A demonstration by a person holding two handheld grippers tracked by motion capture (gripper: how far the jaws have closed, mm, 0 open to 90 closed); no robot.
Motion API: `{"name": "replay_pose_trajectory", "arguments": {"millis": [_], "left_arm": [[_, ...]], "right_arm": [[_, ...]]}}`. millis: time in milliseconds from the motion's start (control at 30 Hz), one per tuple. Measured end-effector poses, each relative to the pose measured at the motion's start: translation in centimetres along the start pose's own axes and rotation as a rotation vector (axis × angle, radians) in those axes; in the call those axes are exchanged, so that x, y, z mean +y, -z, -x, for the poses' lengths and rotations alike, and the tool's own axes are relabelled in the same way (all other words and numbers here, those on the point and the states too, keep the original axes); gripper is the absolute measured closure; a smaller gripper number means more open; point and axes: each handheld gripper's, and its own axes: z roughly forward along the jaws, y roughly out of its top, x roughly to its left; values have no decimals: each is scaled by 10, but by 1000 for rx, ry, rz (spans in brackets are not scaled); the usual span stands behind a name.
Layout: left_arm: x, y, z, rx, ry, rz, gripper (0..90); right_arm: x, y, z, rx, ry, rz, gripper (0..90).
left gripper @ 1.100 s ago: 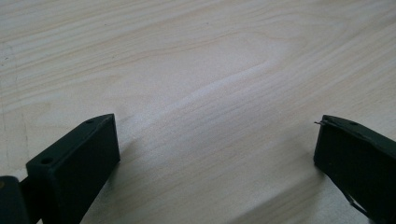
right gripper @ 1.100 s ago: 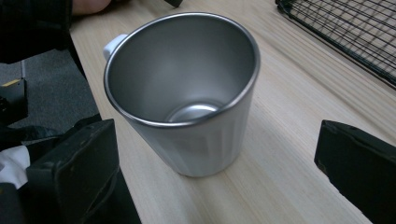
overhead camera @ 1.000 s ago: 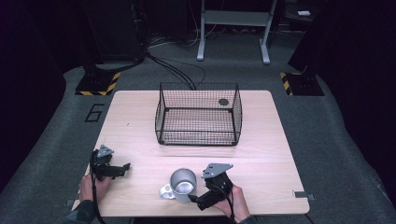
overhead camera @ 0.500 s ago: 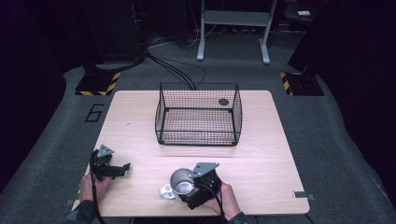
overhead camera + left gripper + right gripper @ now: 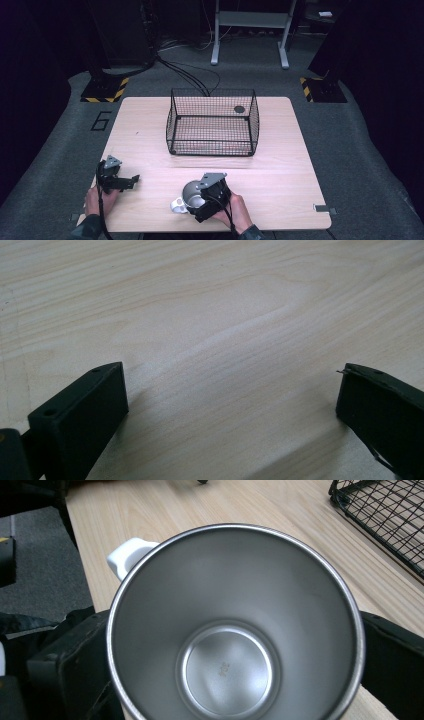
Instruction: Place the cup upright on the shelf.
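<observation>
A steel mug [image 5: 232, 625] with a white handle [image 5: 127, 555] stands on the desk [image 5: 280, 170] well in front of the wire basket [image 5: 212, 122], near the desk's front edge. The right gripper [image 5: 207, 197] has its fingers [image 5: 65, 670] set around the mug, one at each side of its wall. The left gripper [image 5: 117, 177] rests on the desk far left of the mug, its fingers [image 5: 80, 410] spread wide and holding nothing.

Wire basket [image 5: 212, 122] on the tabletop [image 5: 295, 165], centre of frame toward the far edge. Mug [image 5: 190, 196] lower centre near the front edge, between the right tongs' [image 5: 200, 202] jaws. Left tongs [image 5: 131, 180] lower left, resting on the tabletop, well apart from mug. Floor [image 5: 350, 125] around.
</observation>
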Motion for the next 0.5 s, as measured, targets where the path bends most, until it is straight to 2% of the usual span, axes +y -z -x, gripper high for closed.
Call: {"name": "replay_pose_trajectory", "arguments": {"millis": [100, 167, 267, 500], "left_arm": [[0, 0, 0, 0, 0, 0, 2], [0, 0, -1, 2, -8, -1, 2], [0, 0, -1, 2, -8, -1, 2], [0, 0, -1, 2, -9, -2, 2]], "right_arm": [[1, -3, -1, -17, 8, 7, 0], [2, -3, -2, -14, 9, -2, 6], [2, -3, -3, -14, 8, 13, 49], [1, -3, -5, -27, 22, 22, 57]]}}
